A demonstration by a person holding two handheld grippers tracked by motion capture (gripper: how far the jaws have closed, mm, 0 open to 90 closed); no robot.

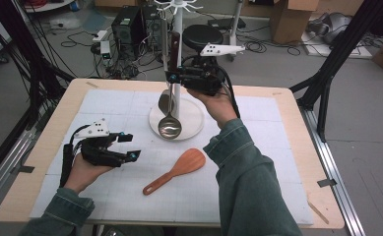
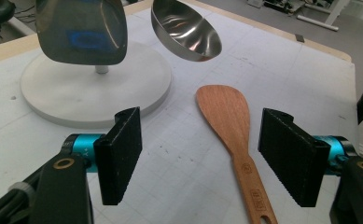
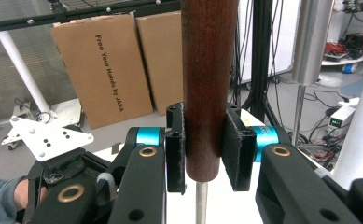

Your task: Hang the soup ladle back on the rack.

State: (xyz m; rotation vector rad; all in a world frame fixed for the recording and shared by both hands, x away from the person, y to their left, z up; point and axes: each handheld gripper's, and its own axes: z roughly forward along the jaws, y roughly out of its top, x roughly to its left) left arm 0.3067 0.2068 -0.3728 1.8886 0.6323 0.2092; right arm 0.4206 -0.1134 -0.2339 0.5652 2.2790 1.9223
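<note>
Clamping right hand-held gripper (image 3: pixel 202 154) around ladle handle (image 3: pixel 207 84)

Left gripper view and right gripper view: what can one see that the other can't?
The left gripper view alone has the wooden spatula flat on the mat, the ladle bowl and the white stand base, with the open left gripper in front. The right gripper view alone has the right gripper clamping the ladle's brown handle, plus cardboard boxes. Both share the ladle.

Ladle (image 1: pixel 170 125): steel bowl, dark brown wooden handle (image 3: pixel 208 84), hanging upright, bowl just above the white round stand base (image 1: pixel 191 129). Handle clamped between the right gripper (image 1: pixel 173 76) jaws, near its lower end.
</note>
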